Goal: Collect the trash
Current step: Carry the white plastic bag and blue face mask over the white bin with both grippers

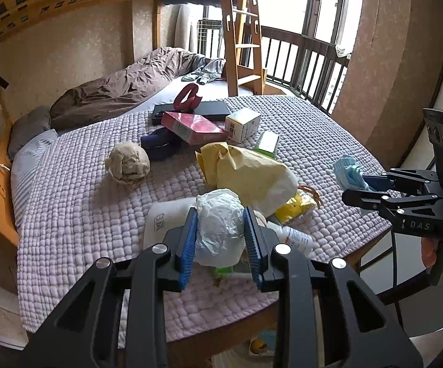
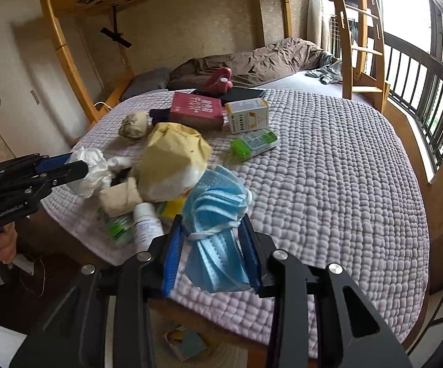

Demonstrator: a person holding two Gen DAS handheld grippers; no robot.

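My left gripper (image 1: 221,233) is shut on a crumpled white plastic bag (image 1: 218,224), held above the near edge of the quilted table (image 1: 83,214). It also shows at the left of the right wrist view (image 2: 77,165) with the bag (image 2: 89,171). My right gripper (image 2: 212,245) is shut on a bunch of blue face masks (image 2: 218,214); it shows at the right of the left wrist view (image 1: 356,187) with the masks (image 1: 348,170). A yellow paper bag (image 1: 246,171), a brown paper ball (image 1: 127,162) and a white bottle (image 2: 147,224) lie on the quilt.
A pink box (image 1: 193,128), a white carton (image 1: 242,124), a green wipes pack (image 2: 253,142), a black flat case (image 1: 209,109) and a red object (image 1: 187,96) lie further back. A bunk bed with ladder (image 1: 242,46) stands behind. A railing (image 2: 420,98) runs along the right.
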